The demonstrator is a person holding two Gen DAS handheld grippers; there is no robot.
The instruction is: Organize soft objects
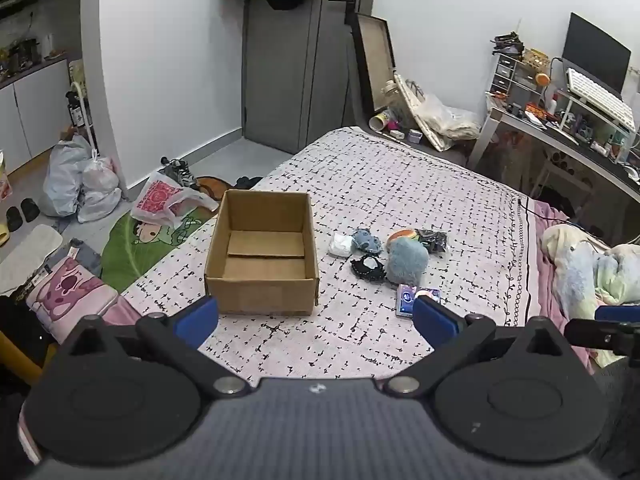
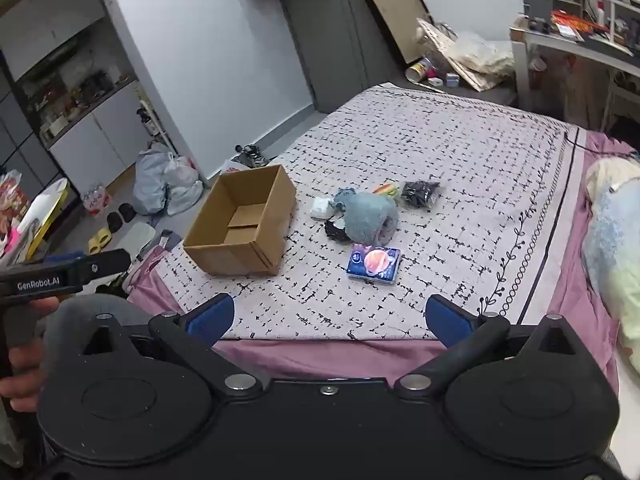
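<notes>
Left tongs (image 1: pixel 316 322) and right tongs (image 2: pixel 330 316) both gape, gripping nothing; ahead on the bed (image 2: pixel 460 168), soft objects (image 2: pixel 370 218) cluster, apparently touching, right of the cardboard box (image 2: pixel 240 232).

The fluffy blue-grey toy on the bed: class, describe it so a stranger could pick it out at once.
Start at the open cardboard box on the patterned bedspread; the small pile lies to its right. The fluffy blue-grey toy is the pile's biggest piece, just behind the flat blue packet. It alone is rounded and furry.
</notes>
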